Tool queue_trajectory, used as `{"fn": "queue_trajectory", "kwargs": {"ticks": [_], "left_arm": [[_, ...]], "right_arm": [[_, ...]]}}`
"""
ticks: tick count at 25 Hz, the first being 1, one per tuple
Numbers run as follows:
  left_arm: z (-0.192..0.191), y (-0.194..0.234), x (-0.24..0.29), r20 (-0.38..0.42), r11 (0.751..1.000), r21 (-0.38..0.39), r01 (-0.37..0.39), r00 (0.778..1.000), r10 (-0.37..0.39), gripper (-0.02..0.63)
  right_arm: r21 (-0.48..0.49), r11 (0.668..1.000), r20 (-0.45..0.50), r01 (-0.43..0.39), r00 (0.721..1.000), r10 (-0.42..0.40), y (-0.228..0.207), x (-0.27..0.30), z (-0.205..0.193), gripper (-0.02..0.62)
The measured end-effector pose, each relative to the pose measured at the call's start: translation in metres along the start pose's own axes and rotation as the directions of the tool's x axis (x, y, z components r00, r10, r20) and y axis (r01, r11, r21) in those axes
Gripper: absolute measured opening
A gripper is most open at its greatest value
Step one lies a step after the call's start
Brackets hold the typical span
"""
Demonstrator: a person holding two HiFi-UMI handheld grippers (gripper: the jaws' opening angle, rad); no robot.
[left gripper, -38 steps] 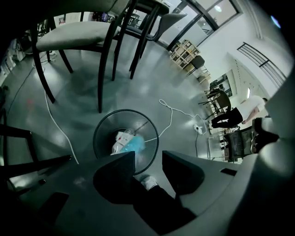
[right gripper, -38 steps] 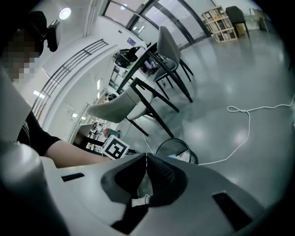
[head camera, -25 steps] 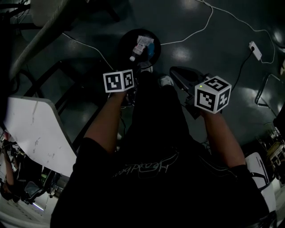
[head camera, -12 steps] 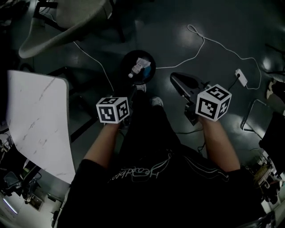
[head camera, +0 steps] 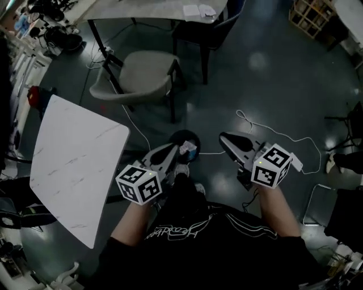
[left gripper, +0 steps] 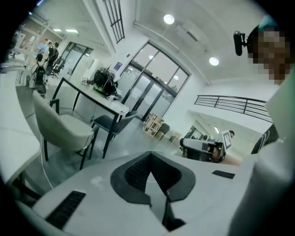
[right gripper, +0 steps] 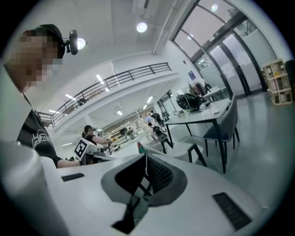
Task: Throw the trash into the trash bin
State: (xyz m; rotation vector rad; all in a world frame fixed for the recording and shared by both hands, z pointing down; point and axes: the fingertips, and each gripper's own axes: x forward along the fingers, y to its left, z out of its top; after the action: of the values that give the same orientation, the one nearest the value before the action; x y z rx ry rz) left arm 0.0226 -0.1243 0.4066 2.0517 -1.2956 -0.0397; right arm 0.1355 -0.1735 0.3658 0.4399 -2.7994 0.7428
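The black round trash bin [head camera: 182, 137] stands on the dark floor in front of the person's feet, with white trash [head camera: 189, 150] lying in it. My left gripper [head camera: 172, 149] is held level above the bin's near left rim. Its jaws have just been closing and now meet with nothing between them, as the left gripper view [left gripper: 150, 155] shows. My right gripper [head camera: 224, 137] hovers to the right of the bin, shut and empty; in the right gripper view [right gripper: 146, 156] its pads touch.
A white marble-look table [head camera: 74, 164] stands at the left. A grey chair [head camera: 136, 82] is beyond the bin, with a long desk [head camera: 153, 8] behind it. A white cable [head camera: 266, 127] and power strip [head camera: 297, 165] lie on the floor at the right.
Both grippers have risen away from the bin and now point more level. The head view has lifted, so the bin looks smaller and the chair and desk have come into sight.
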Motion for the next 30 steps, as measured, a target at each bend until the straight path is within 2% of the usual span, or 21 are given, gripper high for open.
{"fn": "queue_trajectory", "kwargs": {"ticks": [5,9,11,14,16,19,25,30], "left_arm": [[0.080,-0.075,-0.038,0.162,0.991,0.114,0.068,0.983,-0.086,0.005],[0.133,-0.136,-0.071,0.310,0.974,0.186,0.127,0.933,-0.181,0.005],[0.150,-0.161,-0.079,0.311,0.951,0.277,0.136,0.924,-0.223,0.005],[0.154,-0.198,-0.083,0.248,0.889,0.438,0.132,0.933,-0.261,0.005],[0.148,-0.216,-0.084,0.205,0.858,0.489,0.155,0.936,-0.286,0.005],[0.142,-0.227,-0.085,0.179,0.841,0.510,0.180,0.934,-0.309,0.005],[0.141,-0.222,-0.089,0.191,0.866,0.461,0.196,0.931,-0.312,0.005],[0.147,-0.224,-0.096,0.200,0.863,0.466,0.198,0.926,-0.321,0.005]], "right_arm": [[-0.120,0.986,0.126,-0.114,0.984,0.129,0.062,-0.034,0.074,0.034],[-0.213,0.967,0.145,-0.142,0.974,0.175,0.107,-0.061,0.109,0.034],[-0.239,0.961,0.170,-0.140,0.968,0.183,0.120,-0.069,0.124,0.034],[-0.262,0.950,0.195,-0.166,0.956,0.221,0.138,-0.080,0.137,0.034],[-0.294,0.940,0.198,-0.171,0.952,0.235,0.148,-0.086,0.138,0.032],[-0.329,0.928,0.202,-0.175,0.947,0.250,0.159,-0.091,0.138,0.032],[-0.347,0.923,0.219,-0.165,0.943,0.250,0.165,-0.093,0.145,0.032],[-0.375,0.914,0.217,-0.152,0.945,0.246,0.170,-0.091,0.150,0.032]]}}
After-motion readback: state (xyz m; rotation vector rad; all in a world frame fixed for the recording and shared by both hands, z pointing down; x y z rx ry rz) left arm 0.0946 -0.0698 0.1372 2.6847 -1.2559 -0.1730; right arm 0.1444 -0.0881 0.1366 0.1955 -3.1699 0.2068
